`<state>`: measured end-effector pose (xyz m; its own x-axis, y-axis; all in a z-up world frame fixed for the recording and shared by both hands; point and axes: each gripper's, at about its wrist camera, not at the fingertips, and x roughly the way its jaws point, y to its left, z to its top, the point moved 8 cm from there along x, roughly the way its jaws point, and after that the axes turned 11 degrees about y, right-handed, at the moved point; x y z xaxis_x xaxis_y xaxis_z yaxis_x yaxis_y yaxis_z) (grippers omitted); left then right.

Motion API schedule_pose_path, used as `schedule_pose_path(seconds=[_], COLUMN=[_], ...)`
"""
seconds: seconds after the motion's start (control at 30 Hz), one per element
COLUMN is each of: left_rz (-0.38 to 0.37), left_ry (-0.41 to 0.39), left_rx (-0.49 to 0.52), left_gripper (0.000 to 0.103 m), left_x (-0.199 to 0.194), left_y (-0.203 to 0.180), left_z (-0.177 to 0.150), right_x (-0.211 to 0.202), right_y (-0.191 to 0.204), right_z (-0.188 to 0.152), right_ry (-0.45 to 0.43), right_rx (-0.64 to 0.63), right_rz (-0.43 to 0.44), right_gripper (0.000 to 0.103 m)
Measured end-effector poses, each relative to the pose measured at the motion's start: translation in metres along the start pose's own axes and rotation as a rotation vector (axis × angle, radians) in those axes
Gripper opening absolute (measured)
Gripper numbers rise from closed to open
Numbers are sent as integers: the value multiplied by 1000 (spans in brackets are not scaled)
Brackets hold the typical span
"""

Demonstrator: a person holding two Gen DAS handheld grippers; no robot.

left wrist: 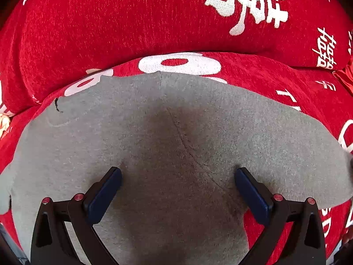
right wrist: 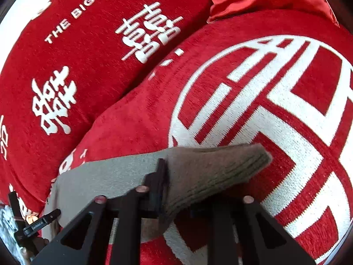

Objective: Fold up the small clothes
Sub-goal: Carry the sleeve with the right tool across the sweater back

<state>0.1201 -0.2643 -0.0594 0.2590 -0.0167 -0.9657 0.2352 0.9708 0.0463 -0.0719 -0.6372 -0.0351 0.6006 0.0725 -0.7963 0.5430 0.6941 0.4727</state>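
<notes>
A red cover point(left wrist: 264, 75) with white woven characters lies under everything, and a red cushion point(left wrist: 110, 22) in the same fabric rises behind it, lettered "THE BIGDAY" in the right wrist view. Further back at the top right of that view sits a shiny red pillow point(right wrist: 271, 2) with gold and pink embroidery. A large white round emblem point(right wrist: 275, 110) fills the cover to the right of the work.

The grey garment point(left wrist: 176, 132) lies spread flat on the cover, a faint seam running diagonally across it and a small dark mark near its far left edge. Its far edge partly hides white letters on the cover.

The left gripper point(left wrist: 177, 174) points steeply down over the middle of the garment, its blue-padded fingers point(left wrist: 106, 194) spread wide with only flat cloth between them; whether the tips touch the cloth is hard to tell.

The right gripper point(right wrist: 164, 187) is pinched together on the garment's edge, which is lifted off the cover into a fold, its ribbed hem point(right wrist: 231, 172) fanning out to the right. The cloth drapes over and hides one finger; the other stands against the fold's left side. A small black lever-like part point(right wrist: 42, 220) shows at the lower left, blurred.
</notes>
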Motion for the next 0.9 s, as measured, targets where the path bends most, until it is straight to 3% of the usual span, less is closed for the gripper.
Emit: schedule_pose_path(seconds=[0.17, 0.4, 0.63, 0.9], left_rz=[-11, -29, -44, -48], left_ry=[-10, -51, -89, -100], left_rx=[-12, -31, -84, -184], left_gripper=[103, 103, 103, 103], left_x=[-4, -22, -38, -44], left_y=[9, 35, 88, 164], left_z=[-6, -15, -29, -50], right_x=[-28, -73, -85, -65], right_y=[31, 126, 226, 335], right_z=[1, -1, -22, -72], right_ry=[-74, -161, -166, -115], right_rx=[-83, -245, -381, -503], right_rz=[-22, 29, 82, 139], right_gripper=[6, 6, 6, 6])
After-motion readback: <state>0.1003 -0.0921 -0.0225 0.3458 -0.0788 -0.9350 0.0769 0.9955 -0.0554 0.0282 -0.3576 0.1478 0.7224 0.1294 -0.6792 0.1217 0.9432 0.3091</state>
